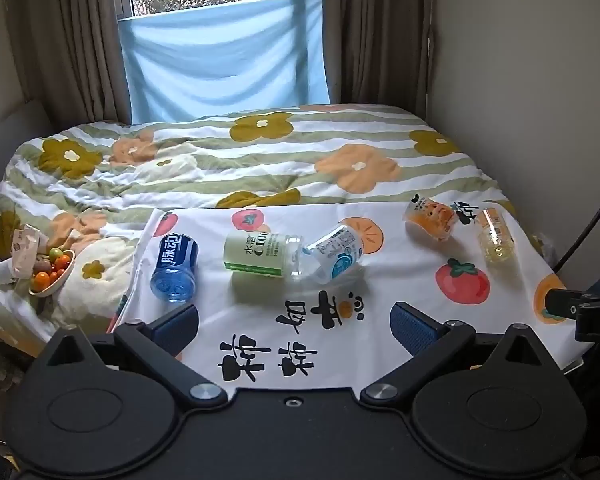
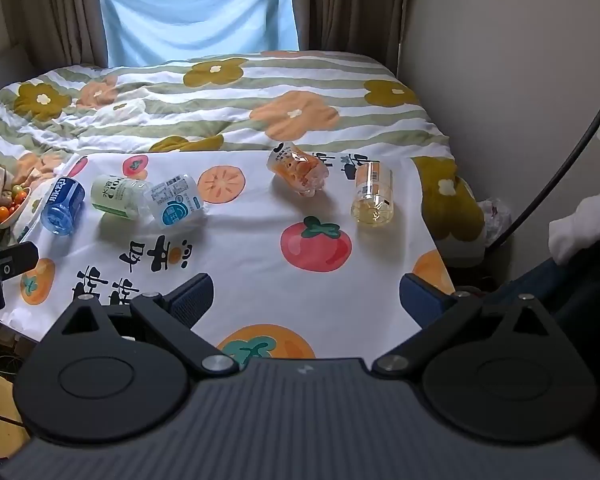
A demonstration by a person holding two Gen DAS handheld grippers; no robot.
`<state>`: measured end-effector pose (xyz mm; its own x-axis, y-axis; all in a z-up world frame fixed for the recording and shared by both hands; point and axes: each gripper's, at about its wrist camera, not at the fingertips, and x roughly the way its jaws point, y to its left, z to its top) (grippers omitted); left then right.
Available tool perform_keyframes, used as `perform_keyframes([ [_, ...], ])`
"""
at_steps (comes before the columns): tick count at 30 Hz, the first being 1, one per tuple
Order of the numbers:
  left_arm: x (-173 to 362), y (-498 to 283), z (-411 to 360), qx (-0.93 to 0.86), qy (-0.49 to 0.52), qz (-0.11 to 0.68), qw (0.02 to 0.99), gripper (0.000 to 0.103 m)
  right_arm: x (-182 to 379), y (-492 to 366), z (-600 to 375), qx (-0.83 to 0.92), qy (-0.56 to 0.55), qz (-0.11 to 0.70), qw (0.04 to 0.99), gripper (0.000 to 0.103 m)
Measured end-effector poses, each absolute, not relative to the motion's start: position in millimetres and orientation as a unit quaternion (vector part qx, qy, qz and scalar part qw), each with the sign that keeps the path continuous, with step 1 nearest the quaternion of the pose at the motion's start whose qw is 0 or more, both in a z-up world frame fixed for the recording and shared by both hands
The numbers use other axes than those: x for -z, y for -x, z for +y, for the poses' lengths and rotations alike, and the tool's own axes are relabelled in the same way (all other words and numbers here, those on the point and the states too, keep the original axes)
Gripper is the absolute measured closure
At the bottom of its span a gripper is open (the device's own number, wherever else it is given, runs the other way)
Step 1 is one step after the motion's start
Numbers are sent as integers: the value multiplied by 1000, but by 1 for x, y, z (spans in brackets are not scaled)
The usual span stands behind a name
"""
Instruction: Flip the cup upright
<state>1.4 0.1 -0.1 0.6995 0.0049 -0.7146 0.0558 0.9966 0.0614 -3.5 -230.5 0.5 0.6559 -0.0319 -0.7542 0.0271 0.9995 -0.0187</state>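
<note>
Five cups lie on their sides on the fruit cloth (image 1: 380,340), which is spread over the surface by the bed (image 1: 220,152). None stands up yet.

The blue cup (image 1: 175,268) is far left, near the cloth's edge. The green cup (image 1: 258,254) and the white cup (image 1: 332,254) lie in the middle and touch each other. The orange cup (image 2: 300,172) and the yellow cup (image 2: 373,192) lie to the right, close but apart.

The left claw (image 1: 296,320) is wide open and holds nothing. It hangs low, near the front of the cloth, facing the middle pair. The right claw (image 2: 306,298) is wide open too and empty, facing the right pair.

Here is what I think could go wrong. The cups are round, so a small bump could make one roll. The blue cup could roll off the cloth toward the bowl (image 1: 56,276) of little tomatoes. If a claw goes for the green cup, it may push the white cup, since they touch. The cups look thin and see-through, so a hard squeeze might crush one, and a soft squeeze might let it slip while it turns. The cloth might slide or bunch up under a cup, and then the cup could tip over again. The two claws are near each other, so they could bump.
</note>
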Motion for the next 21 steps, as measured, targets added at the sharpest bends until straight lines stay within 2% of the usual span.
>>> perform_keyframes([
  [21,1,9,8,7,-48,377,925,0,-2,7,-228,15,1,417,909,0],
])
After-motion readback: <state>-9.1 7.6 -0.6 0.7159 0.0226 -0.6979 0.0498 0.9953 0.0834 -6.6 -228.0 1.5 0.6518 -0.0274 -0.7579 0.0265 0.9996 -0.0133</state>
